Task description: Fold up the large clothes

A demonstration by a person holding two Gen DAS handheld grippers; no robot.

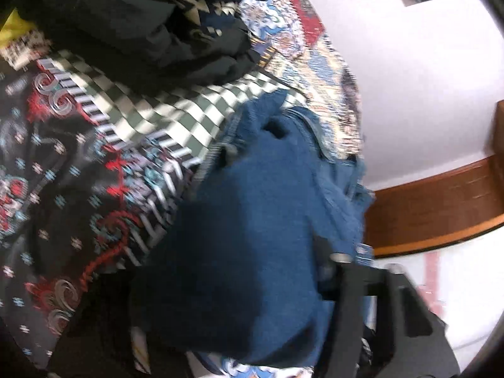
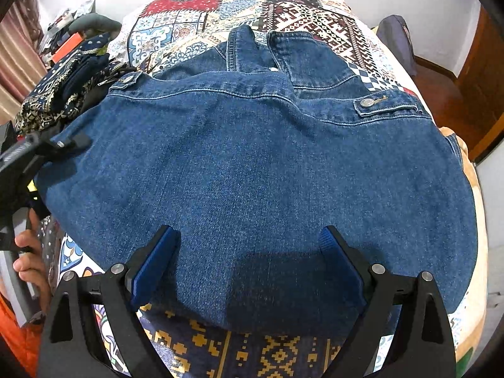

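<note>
The blue denim jacket (image 2: 252, 157) lies flat across the patchwork-covered bed (image 2: 195, 15). The right gripper (image 2: 249, 249) hovers wide open, empty, over its near hem; the left gripper (image 2: 74, 141) meets its left edge, grip unclear.

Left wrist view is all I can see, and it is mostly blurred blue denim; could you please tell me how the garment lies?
Observer: The denim jacket lies spread out on the patchwork bedspread, collar end farthest away.
Operator: Thank you. Where is the right hand-held gripper?
Observer: The right hand-held gripper is open over the jacket's near hem, pinching no fabric.
Operator: And mine?
Observer: The left hand-held gripper has its tip at the jacket's left edge in the right wrist view.
</note>
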